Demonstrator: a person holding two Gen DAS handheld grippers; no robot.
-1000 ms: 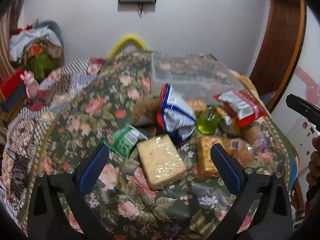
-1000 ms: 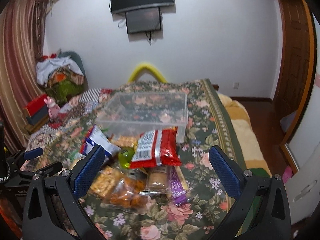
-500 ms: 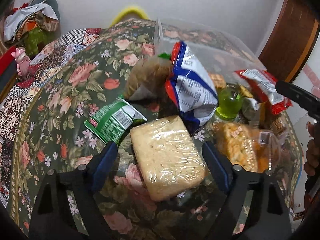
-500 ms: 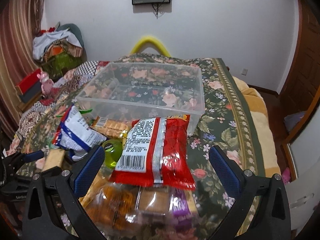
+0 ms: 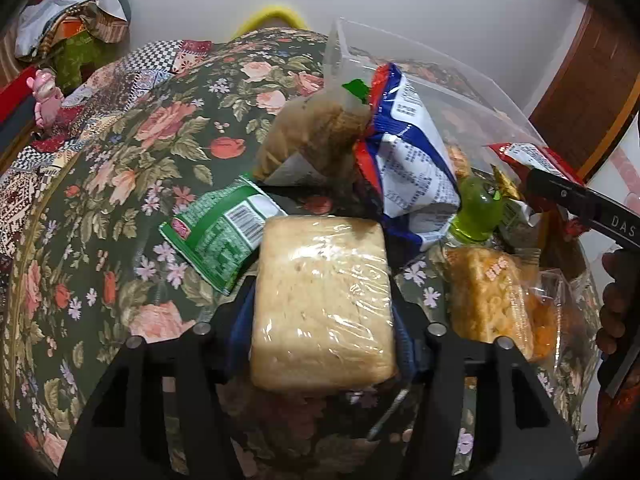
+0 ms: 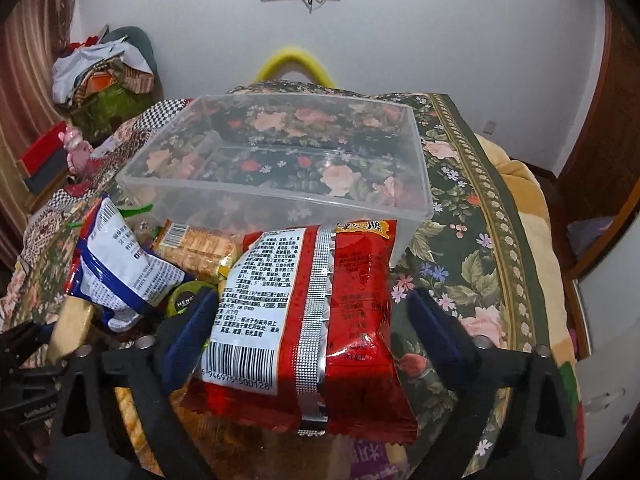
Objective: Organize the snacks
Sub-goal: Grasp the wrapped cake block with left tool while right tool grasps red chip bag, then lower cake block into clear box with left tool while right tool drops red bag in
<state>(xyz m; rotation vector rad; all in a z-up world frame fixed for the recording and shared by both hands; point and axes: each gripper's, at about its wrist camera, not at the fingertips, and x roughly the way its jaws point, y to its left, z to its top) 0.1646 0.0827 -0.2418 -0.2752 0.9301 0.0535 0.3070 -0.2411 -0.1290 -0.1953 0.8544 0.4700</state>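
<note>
Left wrist view: my left gripper (image 5: 322, 316) has its blue-padded fingers (image 5: 240, 320) pressed against both long sides of the pale rectangular cake wrapped in clear film (image 5: 322, 300), so I judge it clenched on that cake. The cake lies on the dark green floral bedspread (image 5: 132, 168), its far corner overlapping the green foil sachet (image 5: 220, 230). Gripping across the narrow width suits a soft block: the pads bear on flat faces rather than corners.

Beyond it the heap of snacks lies against the near wall of the bin: a brown granular pouch (image 5: 312, 136), a blue-and-white crinkled bag (image 5: 412, 176), a green-capped bottle (image 5: 478, 214) and an orange cracker pack (image 5: 490, 292).

Right wrist view: my right gripper (image 6: 312, 320) straddles the red foil snack bag with a silver seam (image 6: 312, 320). Its left finger (image 6: 188, 320) touches the bag's edge; the right one stands apart from it, so this gripper is spread wide, nothing held. The bag rests atop other packs, its far end just beside the clear rectangular plastic bin (image 6: 420, 200).

The bin holds no snacks that I can see, so I judge sorting to be at its start. The bin sits directly ahead of the pile, presumably so each pack travels a short forward path over the low rim.
</note>
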